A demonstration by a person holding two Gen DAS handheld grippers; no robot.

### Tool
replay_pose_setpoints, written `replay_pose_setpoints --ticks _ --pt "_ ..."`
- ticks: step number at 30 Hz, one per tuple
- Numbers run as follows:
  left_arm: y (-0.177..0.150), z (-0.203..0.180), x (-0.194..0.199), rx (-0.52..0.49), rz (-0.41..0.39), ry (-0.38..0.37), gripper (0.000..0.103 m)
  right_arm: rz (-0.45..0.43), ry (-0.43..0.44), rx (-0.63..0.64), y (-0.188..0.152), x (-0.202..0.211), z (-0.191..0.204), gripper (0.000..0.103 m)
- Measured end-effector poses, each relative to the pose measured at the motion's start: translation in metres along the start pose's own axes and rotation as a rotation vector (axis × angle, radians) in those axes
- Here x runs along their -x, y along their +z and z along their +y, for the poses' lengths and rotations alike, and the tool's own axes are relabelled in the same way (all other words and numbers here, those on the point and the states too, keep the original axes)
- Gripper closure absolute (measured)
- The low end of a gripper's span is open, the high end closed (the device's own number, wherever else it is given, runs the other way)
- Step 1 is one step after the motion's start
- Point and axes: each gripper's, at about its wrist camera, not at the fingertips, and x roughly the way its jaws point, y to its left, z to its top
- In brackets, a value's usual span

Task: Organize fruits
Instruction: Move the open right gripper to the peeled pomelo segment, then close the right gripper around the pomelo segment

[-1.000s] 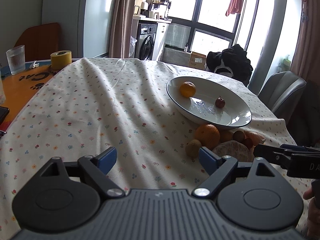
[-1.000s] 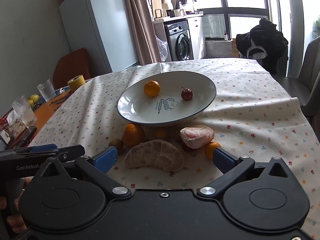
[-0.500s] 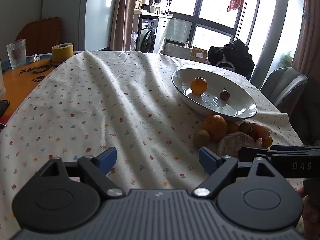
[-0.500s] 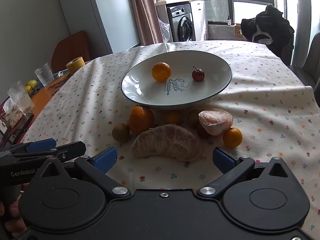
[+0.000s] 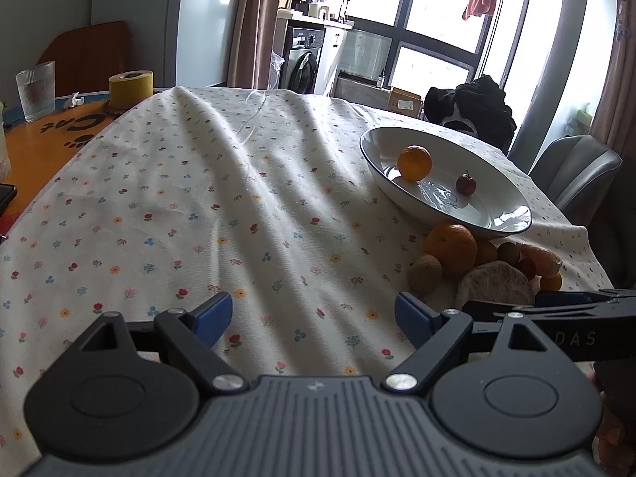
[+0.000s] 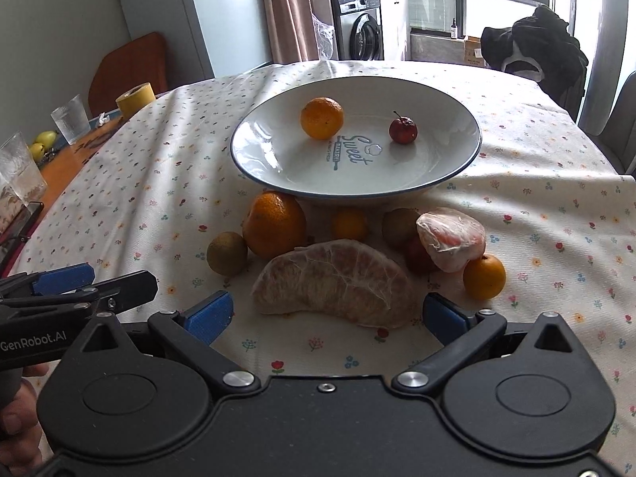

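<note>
A white blue-rimmed ceramic bowl (image 5: 501, 227) holds a small orange (image 5: 414, 162) at right of frame; loose fruit lies below it.

bright window (image 5: 433, 8) backlight (blown out), fisheye-bent edges

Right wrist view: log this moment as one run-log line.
right gripper open, empty | nearest: peeled pomelo segment | plate: mandarin, small red fruit | left gripper open

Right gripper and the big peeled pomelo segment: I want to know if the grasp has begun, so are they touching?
Apart. In the right wrist view, tablecloth shows between the open right gripper and the pomelo segment, on both sides.
</note>
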Motion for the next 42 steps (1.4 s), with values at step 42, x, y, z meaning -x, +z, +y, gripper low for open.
replay_pose_setpoints --ticks 42 --pt "0.008 -0.029 -0.012 -0.032 -0.028 -0.100 0.041 -0.141 0.065 0.058 0.002 0.043 -0.018 0.015"
